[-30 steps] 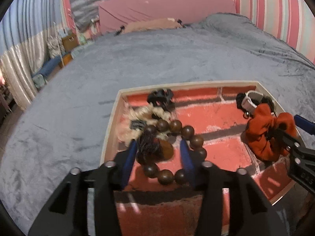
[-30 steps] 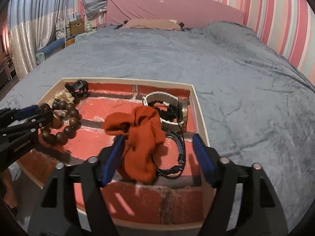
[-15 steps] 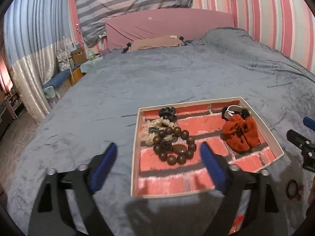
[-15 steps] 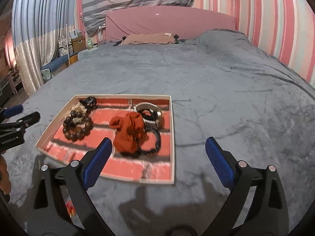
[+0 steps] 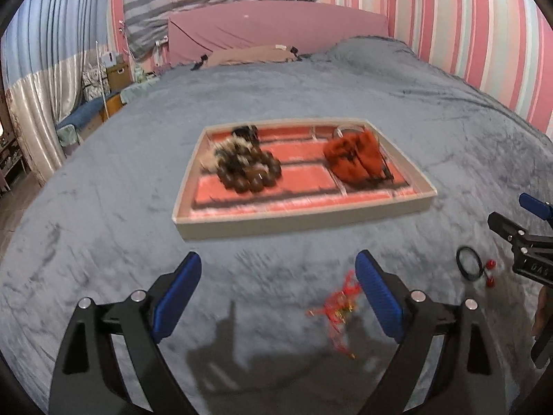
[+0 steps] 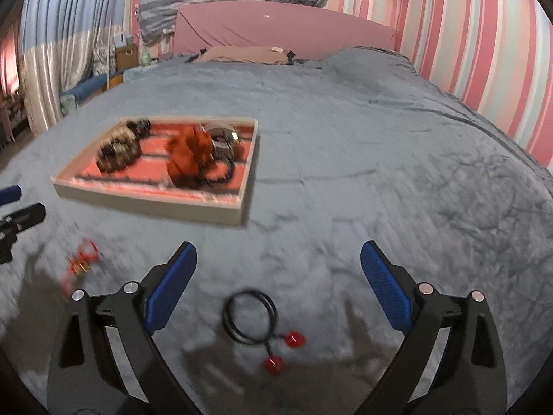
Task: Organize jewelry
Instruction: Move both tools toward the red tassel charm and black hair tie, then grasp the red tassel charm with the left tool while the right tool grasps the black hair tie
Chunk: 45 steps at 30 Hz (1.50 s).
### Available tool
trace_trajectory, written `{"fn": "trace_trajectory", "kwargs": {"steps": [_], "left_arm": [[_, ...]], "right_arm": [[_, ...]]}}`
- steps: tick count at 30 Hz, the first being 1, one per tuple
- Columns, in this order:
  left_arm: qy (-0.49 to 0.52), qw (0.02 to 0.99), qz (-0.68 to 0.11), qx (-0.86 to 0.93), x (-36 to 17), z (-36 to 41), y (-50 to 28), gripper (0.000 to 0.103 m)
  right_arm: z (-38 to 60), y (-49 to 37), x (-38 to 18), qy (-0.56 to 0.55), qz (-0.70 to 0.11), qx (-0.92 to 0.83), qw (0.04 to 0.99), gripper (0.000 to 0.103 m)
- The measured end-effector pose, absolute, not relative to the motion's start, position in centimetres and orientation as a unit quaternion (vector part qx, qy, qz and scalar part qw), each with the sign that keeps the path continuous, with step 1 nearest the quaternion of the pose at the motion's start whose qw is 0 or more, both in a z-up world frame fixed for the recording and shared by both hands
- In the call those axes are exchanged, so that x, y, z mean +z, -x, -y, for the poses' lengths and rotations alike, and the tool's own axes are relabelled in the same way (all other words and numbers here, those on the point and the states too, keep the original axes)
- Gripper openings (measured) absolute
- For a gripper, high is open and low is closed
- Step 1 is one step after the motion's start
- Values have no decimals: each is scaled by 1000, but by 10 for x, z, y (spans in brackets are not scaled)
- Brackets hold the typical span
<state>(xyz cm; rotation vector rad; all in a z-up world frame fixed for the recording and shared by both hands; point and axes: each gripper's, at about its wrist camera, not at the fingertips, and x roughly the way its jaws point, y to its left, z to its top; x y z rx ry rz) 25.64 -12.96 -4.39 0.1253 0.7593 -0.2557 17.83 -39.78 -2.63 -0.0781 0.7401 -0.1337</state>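
Both tongs stand wide open and hold nothing. Ahead of the left tongs (image 5: 278, 294), well apart from them, sits the tray (image 5: 304, 219) on the grey bed (image 5: 103, 207), carrying a dark bead bracelet (image 5: 249, 173) and an orange scrunchie (image 5: 352, 159). A red trinket (image 5: 340, 302) lies just inside the left tongs' right finger. Between the fingers of the right tongs (image 6: 278, 285) lies a black hair tie with red beads (image 6: 252, 318).

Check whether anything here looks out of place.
Yes. Two pieces lie loose on the grey bedspread, outside the tray: a black hair tie with red beads and a small red-and-gold trinket. Both grippers are open and empty.
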Motion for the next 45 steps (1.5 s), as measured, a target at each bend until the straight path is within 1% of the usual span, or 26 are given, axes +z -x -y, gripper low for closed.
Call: {"fn": "trace_trajectory", "kwargs": {"steps": [5,9,17,18,20,24,26,28,32,34,35,37,39,41,42,45], "left_arm": [[-72,906,-395,-136,-73,146,-249,89],[-90,905,-394,-133,-85,158,-248,89],[-59,899,-412,-133,-96,154,-267,88],[-55,896,-419,-136,-100,153,-269,87],[-55,892,-427,-139,-105,153,-272,81],[-58,891,-426,-144,-108,154,-274,80],[-56,892,-426,-145,-109,154,-277,77],[-52,892,-425,-146,-108,152,-278,70],[-55,893,-421,-148,-108,151,-275,65],[-57,894,-419,-150,-108,151,-274,59],[-58,894,-418,-152,-107,151,-273,57],[-62,894,-415,-155,-107,151,-271,45],[-67,894,-412,-162,-106,151,-268,37],[-69,894,-412,-165,-107,151,-267,33],[-68,893,-412,-166,-106,151,-267,30],[-69,893,-412,-169,-107,151,-267,27]], "right_arm": [[407,-172,-53,36,-379,-73,922,92],[416,-171,-70,28,-396,-77,914,85],[418,-174,-84,24,-412,-80,907,75],[418,-175,-87,23,-416,-78,906,73],[418,-176,-91,21,-422,-75,903,70],[416,-177,-95,26,-423,-75,903,67],[415,-177,-97,26,-424,-72,902,65],[416,-176,-97,24,-422,-69,903,61],[413,-176,-98,27,-421,-65,905,54],[410,-175,-98,33,-418,-62,906,48],[409,-176,-97,35,-418,-62,906,47],[407,-176,-98,37,-418,-60,905,42],[406,-177,-97,38,-418,-60,906,38],[406,-177,-98,38,-419,-59,905,34],[406,-177,-98,37,-419,-58,905,31],[405,-178,-98,40,-421,-57,904,27]]}}
